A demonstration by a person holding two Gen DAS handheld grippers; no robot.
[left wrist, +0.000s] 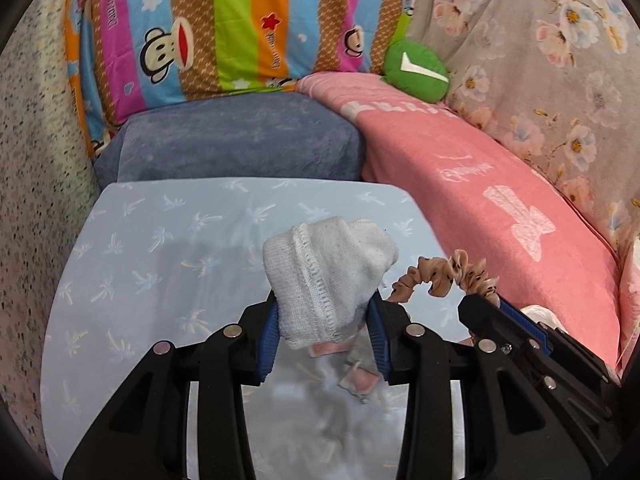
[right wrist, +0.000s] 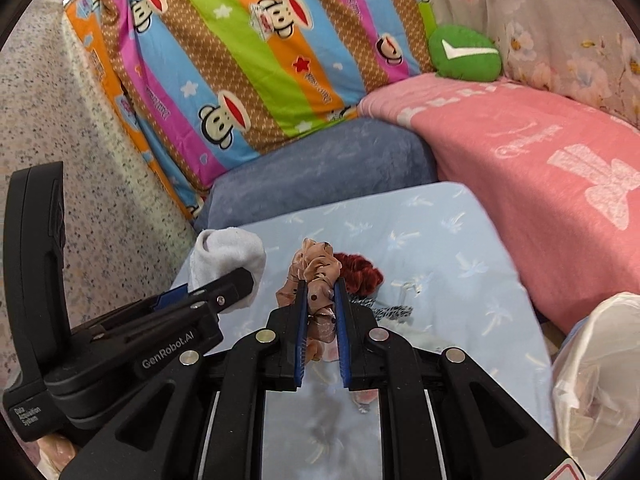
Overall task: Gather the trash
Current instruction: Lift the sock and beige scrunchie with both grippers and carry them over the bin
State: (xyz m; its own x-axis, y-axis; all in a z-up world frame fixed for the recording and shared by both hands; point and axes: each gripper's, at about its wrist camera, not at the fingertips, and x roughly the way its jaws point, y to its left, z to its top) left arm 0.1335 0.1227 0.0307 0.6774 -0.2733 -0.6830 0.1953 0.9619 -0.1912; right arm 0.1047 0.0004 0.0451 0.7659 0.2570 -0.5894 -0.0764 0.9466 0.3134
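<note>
Left gripper [left wrist: 323,320]: jaws closed onto a white sock [left wrist: 330,276], held bunched between the blue pads and raised above the light blue palm-print cushion [left wrist: 160,240]. Right gripper [right wrist: 320,300]: jaws nearly closed, clamping a beige dotted scrunchie [right wrist: 316,276] between the pads, just beside the left gripper. Behind the scrunchie, resting on the same cushion: a dark red scrunchie [right wrist: 360,272] and a black-and-white patterned item [right wrist: 390,312], partly hidden. At the lower right of the right wrist view: a clear plastic bag [right wrist: 600,360], mouth open, just beside the cushion edge. Beyond the cushion: a grey-blue pillow [left wrist: 240,140], a pink towel [left wrist: 500,200], a striped monkey-print pillow [left wrist: 240,32] and a green plush [left wrist: 418,70].
</note>
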